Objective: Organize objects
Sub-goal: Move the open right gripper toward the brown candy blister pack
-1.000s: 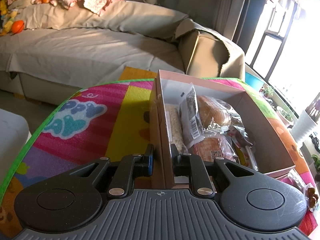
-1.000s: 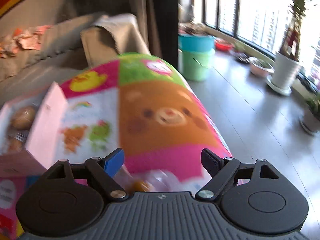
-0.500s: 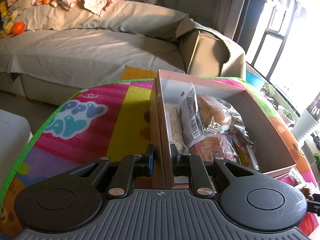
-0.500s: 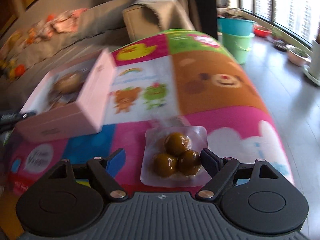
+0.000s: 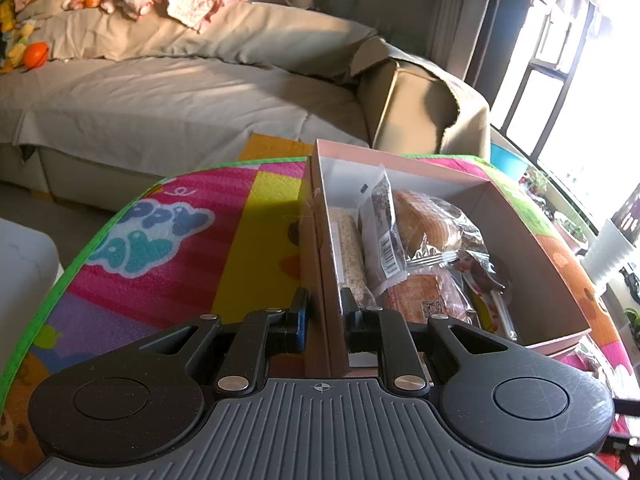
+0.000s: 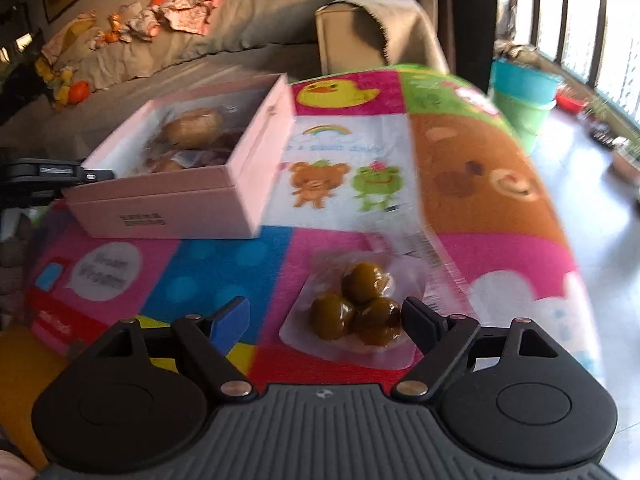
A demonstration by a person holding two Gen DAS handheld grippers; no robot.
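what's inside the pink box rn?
Inside the pink box: wrapped bread rolls, a dark barcoded packet standing on edge, a pale grainy bar along the left wall, and small wrappers on the right. Anything beneath them, and the box floor, is covered.

Both the left gripper [image 5: 323,316] and the right gripper [image 6: 326,318] look alike — black linkage arms with silver screws, round black hubs, ribbed grey housing, one blue-faced finger pad [image 6: 229,317] each

Strong daylight from the window [image 5: 592,92] right of the left gripper [image 5: 323,320] blows out to glare; shadows fall leftward. Right wrist view motion-blurred, softest at its bowed fisheye edges.
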